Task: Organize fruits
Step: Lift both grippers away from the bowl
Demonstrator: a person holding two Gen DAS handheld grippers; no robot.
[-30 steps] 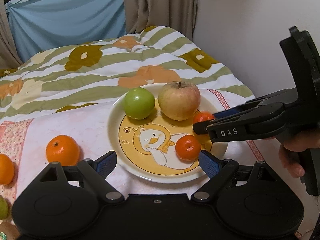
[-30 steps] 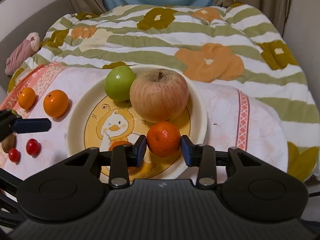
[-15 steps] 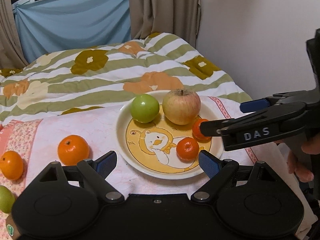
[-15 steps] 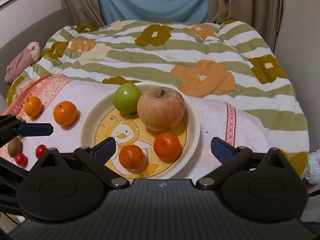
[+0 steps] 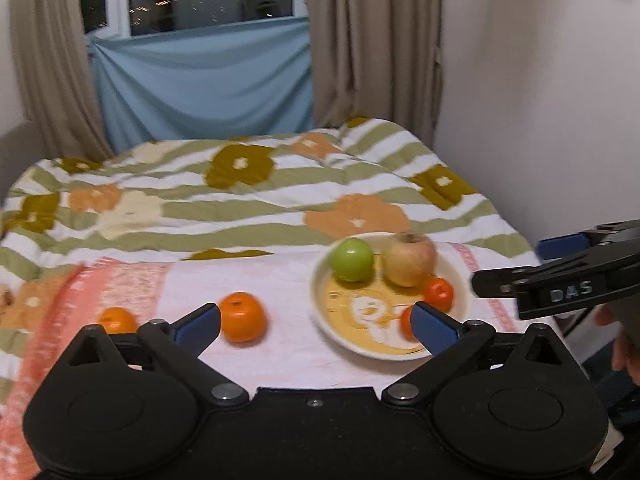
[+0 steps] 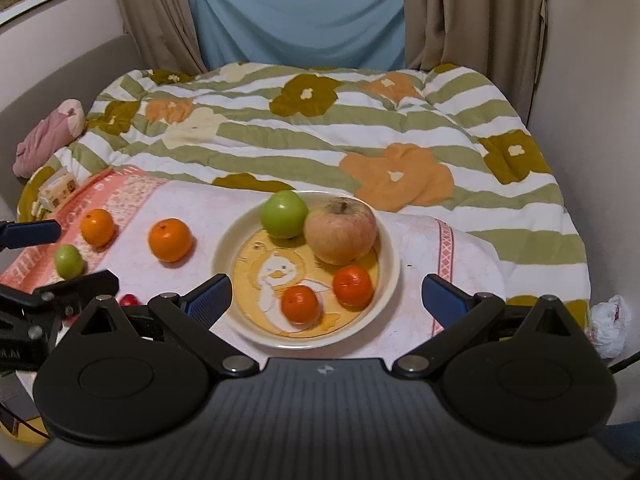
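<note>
At the bottom of the right wrist view, the black right gripper with blue pads stood spread wide with nothing between its fingers; its jaws had just been opening. In the left wrist view the matching black left gripper was also spread and empty, its jaws having just opened further, and the right tool reached in from the right edge of that frame.

Just beyond the right gripper's fingers, at centre frame, sat the round cream plate with a yellow duck picture. On its near part lay two small orange mandarins side by side. At its far rim a large pale red-yellow apple rested against a smooth green apple.

Left of the plate, on the pink and white patterned cloth, lay a larger orange mandarin, and further left another orange mandarin. A small green fruit lay near the left edge, with a small red fruit partly hidden behind the left gripper's finger at lower left.

Beyond the cloth spread a green-striped quilt with orange and olive flowers. Against the far wall hung a blue cloth between beige curtains.
</note>
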